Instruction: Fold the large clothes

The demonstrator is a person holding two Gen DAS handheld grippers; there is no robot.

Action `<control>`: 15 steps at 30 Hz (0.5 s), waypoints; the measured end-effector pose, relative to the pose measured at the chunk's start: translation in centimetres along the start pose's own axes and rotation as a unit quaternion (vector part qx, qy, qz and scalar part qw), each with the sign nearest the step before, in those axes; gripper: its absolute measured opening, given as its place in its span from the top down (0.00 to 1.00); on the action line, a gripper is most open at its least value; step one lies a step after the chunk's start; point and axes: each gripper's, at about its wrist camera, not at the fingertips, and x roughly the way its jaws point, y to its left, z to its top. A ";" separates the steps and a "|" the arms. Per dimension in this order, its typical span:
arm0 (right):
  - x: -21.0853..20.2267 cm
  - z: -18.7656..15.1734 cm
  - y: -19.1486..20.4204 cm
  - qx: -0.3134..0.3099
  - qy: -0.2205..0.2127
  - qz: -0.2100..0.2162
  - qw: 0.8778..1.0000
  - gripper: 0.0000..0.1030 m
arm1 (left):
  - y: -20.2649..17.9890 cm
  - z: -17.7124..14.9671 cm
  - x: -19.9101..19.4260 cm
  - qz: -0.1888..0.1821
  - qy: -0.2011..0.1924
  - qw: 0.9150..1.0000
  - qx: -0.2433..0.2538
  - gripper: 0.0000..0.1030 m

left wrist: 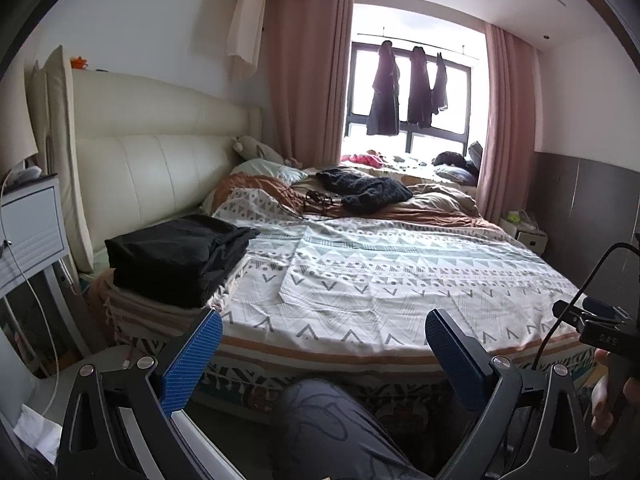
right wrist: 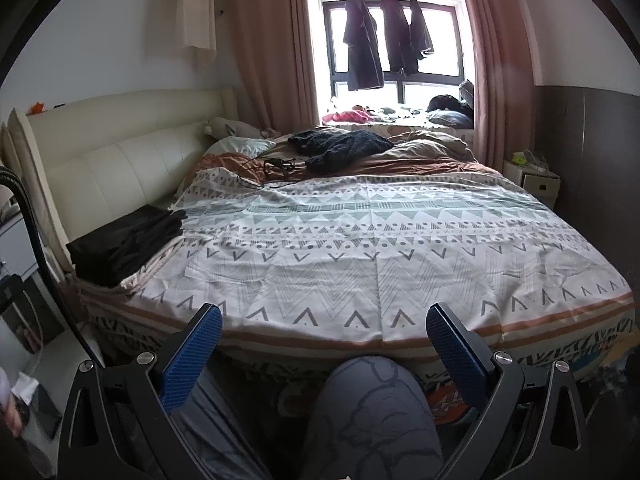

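Observation:
A folded stack of black clothes (left wrist: 180,258) (right wrist: 126,244) rests on the near left corner of the bed, by the headboard. A crumpled dark knit garment (left wrist: 366,190) (right wrist: 340,146) lies unfolded at the far side of the bed. My left gripper (left wrist: 324,344) hovers open before the bed's near edge, nothing between its blue pads. In its own view my right gripper (right wrist: 324,340) is open too, just short of the same edge. A person's knee in grey patterned trousers (left wrist: 320,420) (right wrist: 372,408) shows below both.
The bed carries a white patterned sheet (left wrist: 380,280) (right wrist: 360,248) with a rumpled brown duvet (left wrist: 436,208) and black cables (right wrist: 276,168) behind it. A cream headboard (left wrist: 152,176) stands left, a white nightstand (left wrist: 32,232) at near left, another (right wrist: 532,182) at far right. Dark clothes (right wrist: 384,40) hang in the window.

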 end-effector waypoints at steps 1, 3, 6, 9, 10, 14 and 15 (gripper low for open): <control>0.1 0.0 0.1 -0.001 0.001 0.000 1.000 0.01 | -0.1 0.0 -0.1 0.002 0.000 1.000 0.003 0.01; 0.1 0.0 0.2 -0.004 0.002 -0.002 1.000 0.01 | -0.3 0.0 -0.1 0.004 0.000 1.000 0.007 0.01; 0.2 0.0 0.4 -0.008 0.004 -0.005 1.000 0.01 | -0.3 0.0 -0.1 0.003 0.001 1.000 0.006 0.01; 0.2 0.0 0.2 -0.009 0.003 -0.007 1.000 0.01 | -0.2 -0.1 0.0 0.003 0.004 1.000 0.003 0.01; 0.2 0.0 0.2 -0.009 0.003 -0.007 1.000 0.01 | -0.1 -0.1 -0.1 0.003 0.004 1.000 0.002 0.01; 0.1 0.0 0.3 -0.009 0.003 -0.008 1.000 0.01 | 0.0 -0.1 -0.3 0.005 0.003 1.000 -0.003 0.01; 0.1 0.0 0.3 -0.009 0.004 -0.008 1.000 0.01 | 0.1 -0.1 -0.3 0.005 0.002 1.000 -0.004 0.01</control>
